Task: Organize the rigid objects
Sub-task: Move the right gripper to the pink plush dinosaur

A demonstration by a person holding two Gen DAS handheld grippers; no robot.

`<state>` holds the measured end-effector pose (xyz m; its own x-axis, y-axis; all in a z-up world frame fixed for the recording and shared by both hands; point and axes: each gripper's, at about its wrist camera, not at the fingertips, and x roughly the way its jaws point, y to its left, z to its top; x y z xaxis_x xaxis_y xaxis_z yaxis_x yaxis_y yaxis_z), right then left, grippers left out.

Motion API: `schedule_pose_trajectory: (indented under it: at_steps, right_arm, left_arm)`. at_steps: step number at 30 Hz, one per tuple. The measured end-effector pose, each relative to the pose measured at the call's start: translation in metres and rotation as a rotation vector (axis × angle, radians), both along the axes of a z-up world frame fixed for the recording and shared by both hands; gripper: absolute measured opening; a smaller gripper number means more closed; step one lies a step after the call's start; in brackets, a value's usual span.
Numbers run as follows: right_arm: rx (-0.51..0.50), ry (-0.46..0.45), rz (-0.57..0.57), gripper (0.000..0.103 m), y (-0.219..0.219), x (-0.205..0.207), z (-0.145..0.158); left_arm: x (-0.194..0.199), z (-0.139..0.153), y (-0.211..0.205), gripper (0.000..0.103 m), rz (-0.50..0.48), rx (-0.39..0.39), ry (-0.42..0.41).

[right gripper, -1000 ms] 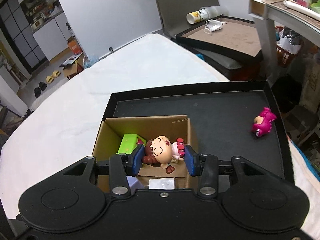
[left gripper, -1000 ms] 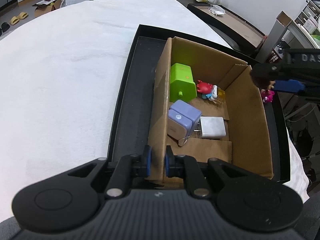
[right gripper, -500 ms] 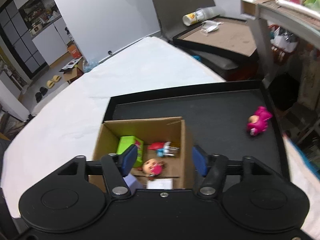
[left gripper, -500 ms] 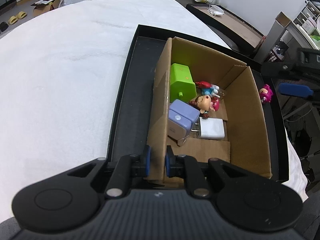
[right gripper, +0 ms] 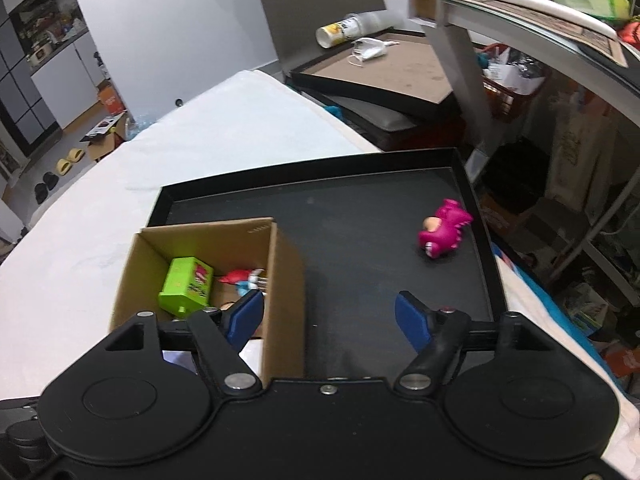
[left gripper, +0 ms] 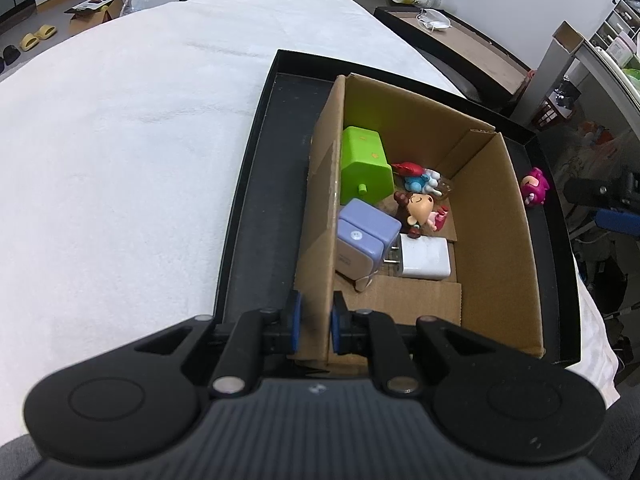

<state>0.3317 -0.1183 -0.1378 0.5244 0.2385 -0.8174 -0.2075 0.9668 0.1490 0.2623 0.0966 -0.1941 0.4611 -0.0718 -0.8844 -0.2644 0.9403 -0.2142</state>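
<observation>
A cardboard box (left gripper: 496, 216) stands in a black tray (left gripper: 256, 184). It holds a green block (left gripper: 362, 170), a purple charger (left gripper: 366, 240), a white charger (left gripper: 426, 258), a red-and-blue toy (left gripper: 418, 176) and a girl figurine (left gripper: 420, 212). My left gripper (left gripper: 314, 322) is shut on the box's near left wall. My right gripper (right gripper: 330, 316) is open and empty above the tray, beside the box (right gripper: 284, 276). A pink dinosaur toy (right gripper: 442, 234) lies on the tray (right gripper: 360, 220) ahead of it; it also shows in the left wrist view (left gripper: 534, 188).
The tray sits on a white cloth-covered table (left gripper: 120, 140). Behind are a second tray (right gripper: 384, 68) with a cup (right gripper: 340, 32), a metal shelf leg (right gripper: 464, 80) and clutter at the right.
My right gripper opened and let the girl figurine fall into the box. It then moved right, away from the box and over the tray. The left gripper kept its hold.
</observation>
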Motion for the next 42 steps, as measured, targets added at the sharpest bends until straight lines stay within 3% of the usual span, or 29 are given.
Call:
schedule_pose_trajectory:
  at_steps: [5, 12, 21, 33, 42]
  right_arm:
    - [-0.019, 0.003, -0.033, 0.074, -0.010, 0.003, -0.005]
    - [-0.020, 0.010, -0.076, 0.084, -0.024, 0.010, -0.015]
    - [-0.021, -0.013, -0.135, 0.084, -0.040, 0.029, -0.036]
    - [-0.038, -0.048, -0.178, 0.065, -0.045, 0.055, -0.067]
    - [-0.051, -0.021, -0.174, 0.063, -0.047, 0.085, -0.087]
  left_arm:
    - [0.000, 0.001, -0.001, 0.013, 0.002, 0.007, 0.004]
    - [0.002, 0.001, -0.005, 0.012, -0.001, 0.032, 0.012]
    - [0.003, 0.002, -0.008, 0.012, -0.001, 0.052, 0.015]
    - [0.004, 0.002, -0.008, 0.012, 0.031, 0.047, 0.032]
    - [0.010, 0.003, -0.015, 0.011, 0.026, 0.082, 0.058]
